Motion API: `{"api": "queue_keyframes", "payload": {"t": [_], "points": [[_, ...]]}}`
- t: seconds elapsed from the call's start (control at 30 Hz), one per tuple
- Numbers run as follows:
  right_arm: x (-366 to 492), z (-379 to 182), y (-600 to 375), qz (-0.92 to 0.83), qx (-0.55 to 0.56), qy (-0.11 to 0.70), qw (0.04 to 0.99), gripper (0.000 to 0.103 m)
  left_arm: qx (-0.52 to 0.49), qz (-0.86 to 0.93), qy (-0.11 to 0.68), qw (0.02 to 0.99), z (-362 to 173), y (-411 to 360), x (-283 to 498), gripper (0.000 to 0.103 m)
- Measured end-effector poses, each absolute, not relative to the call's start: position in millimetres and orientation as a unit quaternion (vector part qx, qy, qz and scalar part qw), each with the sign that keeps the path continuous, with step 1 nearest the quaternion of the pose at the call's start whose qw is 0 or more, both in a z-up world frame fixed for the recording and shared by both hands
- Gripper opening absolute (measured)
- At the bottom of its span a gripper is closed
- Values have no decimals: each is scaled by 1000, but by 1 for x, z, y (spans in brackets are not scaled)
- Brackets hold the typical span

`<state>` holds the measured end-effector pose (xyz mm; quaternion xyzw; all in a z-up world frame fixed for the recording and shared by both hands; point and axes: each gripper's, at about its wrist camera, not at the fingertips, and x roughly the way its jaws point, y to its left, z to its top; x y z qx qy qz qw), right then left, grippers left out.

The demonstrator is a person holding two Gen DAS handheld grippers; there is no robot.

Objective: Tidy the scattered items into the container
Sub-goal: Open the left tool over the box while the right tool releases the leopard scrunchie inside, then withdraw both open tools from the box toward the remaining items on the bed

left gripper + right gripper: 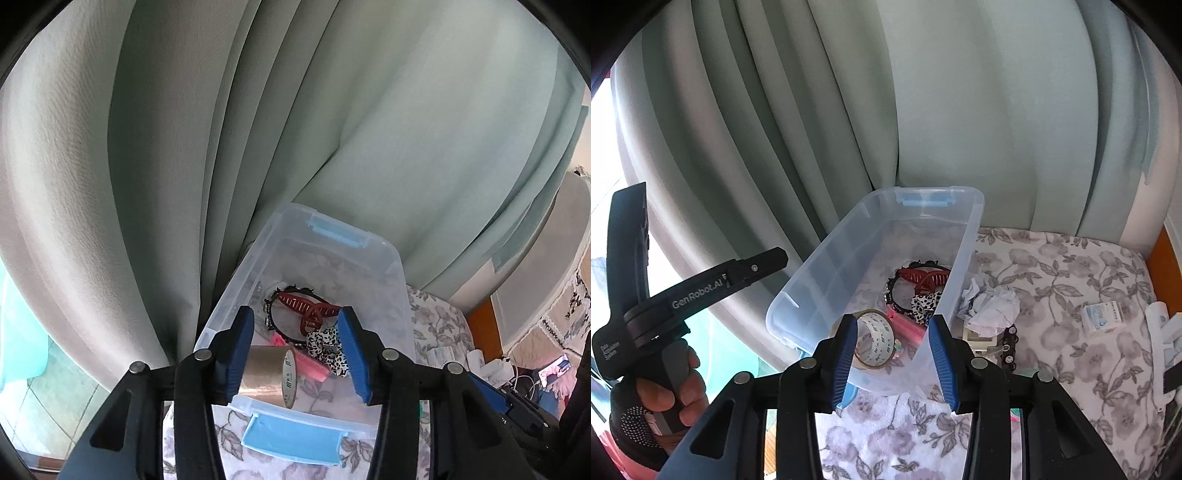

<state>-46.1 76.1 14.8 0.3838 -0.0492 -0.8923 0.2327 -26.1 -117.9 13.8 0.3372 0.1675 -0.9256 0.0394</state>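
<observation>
Both tongs part-open, holding nothing. Clear plastic tub (846,254) w/ brown tape roll (877,338) at 6 o'clock, red claw clip (923,277) half-hidden behind wall; crumpled white paper (991,301) outside at 3.

Pale green curtains (849,110) hang in heavy folds behind a surface spread with a grey floral cloth (1071,280). Daylight glares through at the left edge, and an orange wooden edge (1163,258) borders the right.
</observation>
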Motion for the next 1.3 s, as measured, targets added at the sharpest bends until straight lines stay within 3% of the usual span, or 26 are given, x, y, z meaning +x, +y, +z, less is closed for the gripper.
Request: {"api": "queue_keyframes", "payload": {"t": [0.3,0.67,1.3], "points": [[-28,34,90,-901,361,-61,231,56,315,-936,151,36,39,-107,-5,64],[-6,57,127,-916,324,-80,224,74,295,-947,121,33,67,-82,14,65],[29,47,253,-929,291,-175,150,98,312,-949,46,-9,77,38,12,67]]}}
